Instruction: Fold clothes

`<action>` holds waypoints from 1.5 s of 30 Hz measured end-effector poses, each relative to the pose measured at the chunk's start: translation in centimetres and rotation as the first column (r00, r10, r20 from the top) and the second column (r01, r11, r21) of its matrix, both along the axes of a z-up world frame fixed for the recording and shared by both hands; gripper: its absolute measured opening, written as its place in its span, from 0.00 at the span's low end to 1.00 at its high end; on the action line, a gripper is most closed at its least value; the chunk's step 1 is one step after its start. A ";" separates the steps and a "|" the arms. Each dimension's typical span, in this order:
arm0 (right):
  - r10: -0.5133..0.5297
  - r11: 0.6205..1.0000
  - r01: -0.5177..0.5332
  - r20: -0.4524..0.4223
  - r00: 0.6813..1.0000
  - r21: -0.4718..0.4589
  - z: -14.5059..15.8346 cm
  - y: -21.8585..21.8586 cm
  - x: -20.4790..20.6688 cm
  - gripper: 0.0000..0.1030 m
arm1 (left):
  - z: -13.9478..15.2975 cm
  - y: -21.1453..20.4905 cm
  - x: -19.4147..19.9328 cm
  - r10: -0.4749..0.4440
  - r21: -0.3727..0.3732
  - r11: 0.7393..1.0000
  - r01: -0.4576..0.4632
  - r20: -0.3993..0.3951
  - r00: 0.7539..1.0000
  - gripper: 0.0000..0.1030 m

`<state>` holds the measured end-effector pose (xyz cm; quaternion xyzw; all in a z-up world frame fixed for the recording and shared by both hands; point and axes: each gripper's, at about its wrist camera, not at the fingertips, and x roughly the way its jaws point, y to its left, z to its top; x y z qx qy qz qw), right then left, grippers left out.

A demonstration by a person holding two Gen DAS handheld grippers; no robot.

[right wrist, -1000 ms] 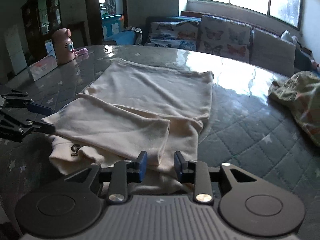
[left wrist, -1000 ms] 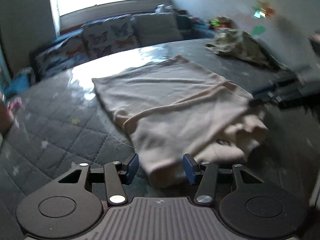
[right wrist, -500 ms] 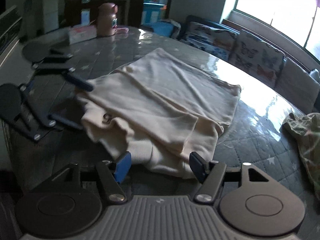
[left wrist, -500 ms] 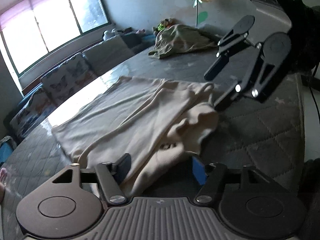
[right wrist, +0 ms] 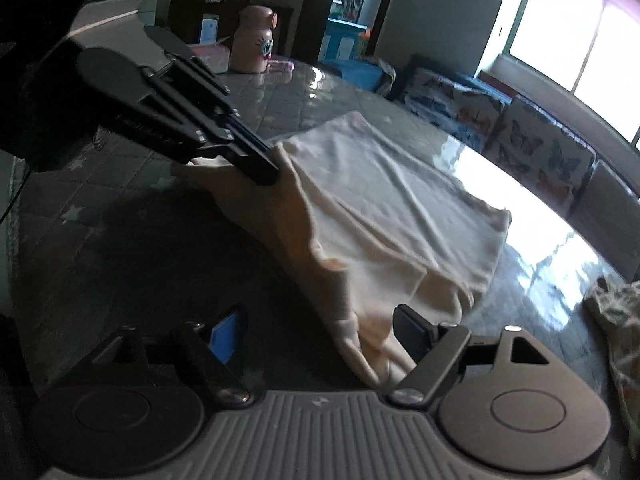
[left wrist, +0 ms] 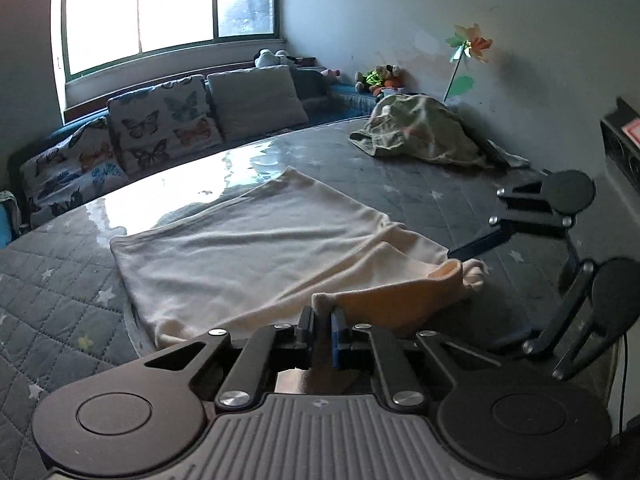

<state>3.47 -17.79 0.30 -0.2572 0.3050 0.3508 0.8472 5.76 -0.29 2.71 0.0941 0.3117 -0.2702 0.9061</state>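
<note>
A cream garment [left wrist: 256, 252] lies partly folded on the grey quilted table [left wrist: 60, 296]; it also shows in the right wrist view [right wrist: 384, 216]. My left gripper [left wrist: 322, 326] is shut on the garment's near folded edge and lifts it a little; it shows from the side in the right wrist view [right wrist: 264, 170]. My right gripper [right wrist: 320, 334] is open, its fingers on either side of the garment's near corner. It shows in the left wrist view [left wrist: 496, 288] with one blue finger [left wrist: 480, 246] at the garment's right end.
A crumpled green patterned garment [left wrist: 420, 132] lies at the far right of the table, also in the right wrist view [right wrist: 620, 312]. Butterfly cushions [left wrist: 160, 124] line the sofa behind. A pink bottle [right wrist: 254, 40] stands at the far table edge.
My left gripper has shut on the garment's near edge and raised it. My right gripper has stayed open and moved in around the garment's corner.
</note>
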 end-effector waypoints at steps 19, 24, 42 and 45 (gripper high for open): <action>-0.151 0.970 0.182 -0.185 0.971 0.161 0.8 -1.2 4.0 0.14 | -3.0 1.5 -4.7 -0.010 0.178 0.984 0.003 0.039 0.999 0.57; -0.182 0.955 0.217 -0.180 0.967 0.200 1.7 -1.3 3.7 0.11 | -4.0 0.7 -5.3 -0.044 0.283 0.959 0.008 0.120 0.992 0.57; -0.165 0.938 0.205 -0.160 0.973 0.281 5.3 -2.3 -1.8 0.10 | 0.4 3.4 -9.1 -0.034 0.144 0.989 0.014 0.132 0.991 0.09; -0.136 0.939 0.180 -0.166 0.977 0.291 6.6 -2.8 -4.2 0.10 | 2.2 4.0 -11.7 -0.044 0.111 0.993 0.032 0.110 0.993 0.09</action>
